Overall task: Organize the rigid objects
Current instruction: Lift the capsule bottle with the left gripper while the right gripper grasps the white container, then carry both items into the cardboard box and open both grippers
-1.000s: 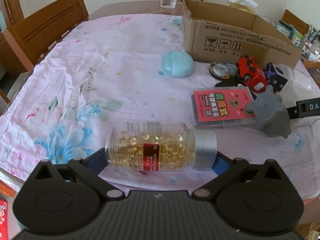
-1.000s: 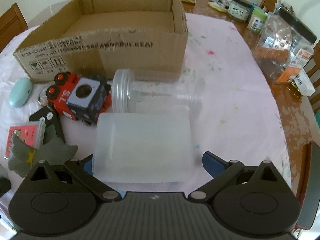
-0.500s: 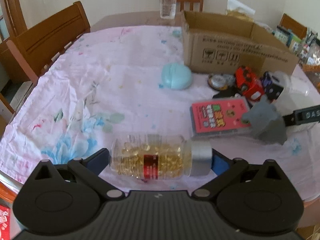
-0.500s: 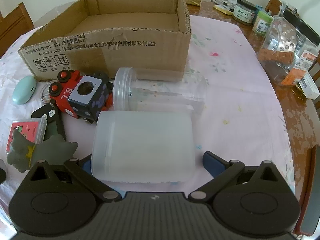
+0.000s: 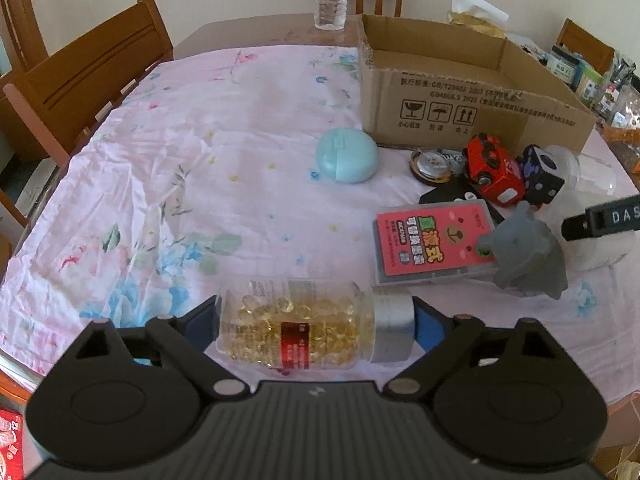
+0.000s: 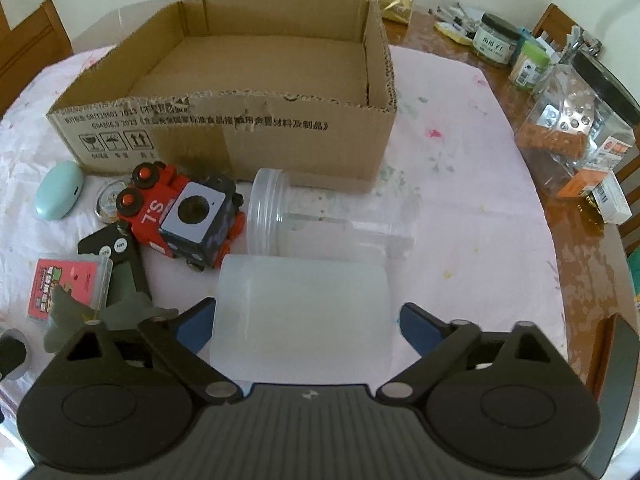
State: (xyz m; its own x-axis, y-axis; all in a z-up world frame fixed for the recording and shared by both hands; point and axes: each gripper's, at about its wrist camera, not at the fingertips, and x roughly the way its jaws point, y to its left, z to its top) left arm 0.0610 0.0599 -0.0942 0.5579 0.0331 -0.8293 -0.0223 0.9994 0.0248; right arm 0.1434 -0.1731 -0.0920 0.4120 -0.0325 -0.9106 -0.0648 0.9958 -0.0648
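Observation:
A clear bottle of yellow capsules [image 5: 296,320] with a silver cap lies on its side on the flowered tablecloth. My left gripper [image 5: 314,322] spans it lengthwise; its jaws are closing and the blue pads meet the base and the cap. A frosted plastic box [image 6: 304,308] lies between the closing jaws of my right gripper [image 6: 302,322]. The left pad touches the box and a small gap shows at the right pad. The open cardboard box [image 6: 224,128] stands behind, empty.
Near the carton lie a clear jar [image 6: 320,220] on its side, a red toy train [image 6: 152,216], a dark cube [image 6: 200,216], a mint case [image 5: 346,155], a pink card case [image 5: 434,240] and a grey figure [image 5: 524,256]. Jars [image 6: 496,38] crowd the right table edge; chairs surround.
Both pairs of jaws have narrowed. The left pads came in onto the bottle's ends, and the right pads drew closer to the frosted box. Neither hand has shifted noticeably.

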